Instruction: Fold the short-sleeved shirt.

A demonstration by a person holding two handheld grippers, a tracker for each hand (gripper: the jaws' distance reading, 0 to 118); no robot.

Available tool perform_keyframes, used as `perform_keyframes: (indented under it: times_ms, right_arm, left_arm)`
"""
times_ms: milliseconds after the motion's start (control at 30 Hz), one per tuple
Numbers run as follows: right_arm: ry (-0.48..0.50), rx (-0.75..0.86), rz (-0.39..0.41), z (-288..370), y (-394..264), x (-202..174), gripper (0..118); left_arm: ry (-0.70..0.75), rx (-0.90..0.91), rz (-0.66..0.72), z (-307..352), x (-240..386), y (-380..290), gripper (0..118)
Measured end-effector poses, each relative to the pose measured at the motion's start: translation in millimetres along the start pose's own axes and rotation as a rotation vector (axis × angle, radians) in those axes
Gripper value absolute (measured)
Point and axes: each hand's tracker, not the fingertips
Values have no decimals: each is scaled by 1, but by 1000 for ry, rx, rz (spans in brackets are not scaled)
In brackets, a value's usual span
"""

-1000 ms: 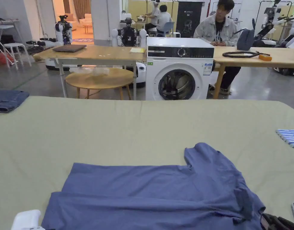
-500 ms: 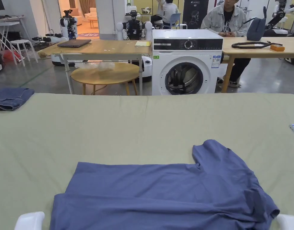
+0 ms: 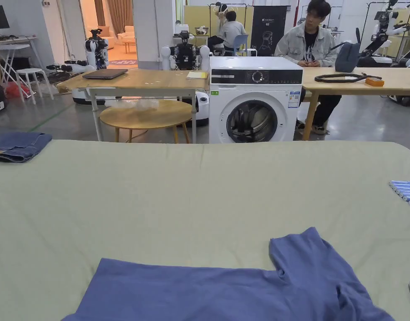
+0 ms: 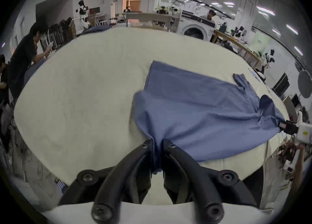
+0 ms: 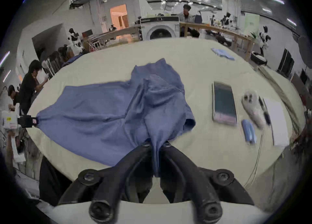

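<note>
A blue short-sleeved shirt (image 3: pixel 225 288) lies on the pale green table (image 3: pixel 179 188), one sleeve (image 3: pixel 302 255) pointing away from me at the right. In the left gripper view my left gripper (image 4: pixel 157 141) is shut on a bunched bit of the shirt (image 4: pixel 194 107) at its near left edge. In the right gripper view my right gripper (image 5: pixel 157 143) is shut on the shirt (image 5: pixel 104 109) near the crumpled sleeve end. Each gripper appears far off in the other's view, the right gripper (image 4: pixel 285 127) and the left gripper (image 5: pixel 27 121), with cloth stretched between them over the table's near edge.
A phone (image 5: pixel 223 103), a small blue roll (image 5: pixel 249 130), a white device (image 5: pixel 253 107) and a white sheet (image 5: pixel 276 121) lie right of the shirt. Folded jeans (image 3: pixel 18 146) sit at the far left corner, blue items (image 3: pixel 406 191) at the right edge. People, tables and a washing machine (image 3: pixel 254 98) stand beyond.
The shirt has slid toward the table's near edge, its near part now below the head view. The white gripper bodies seen at the bottom corners have left the head view.
</note>
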Motion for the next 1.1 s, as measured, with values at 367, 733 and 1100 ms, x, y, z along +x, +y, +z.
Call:
perform_keyframes:
  times_ms: [367, 733, 1100]
  right_arm:
    - [-29, 241, -65, 39, -5, 2, 112]
    - [70, 820, 6, 126, 117, -75, 68]
    - [90, 710, -10, 58, 120, -81, 0]
  left_arm:
    - [-36, 211, 45, 50, 0, 6, 108]
    - [-136, 899, -147, 142, 93, 104, 27]
    - [-181, 541, -125, 51, 68, 176, 0]
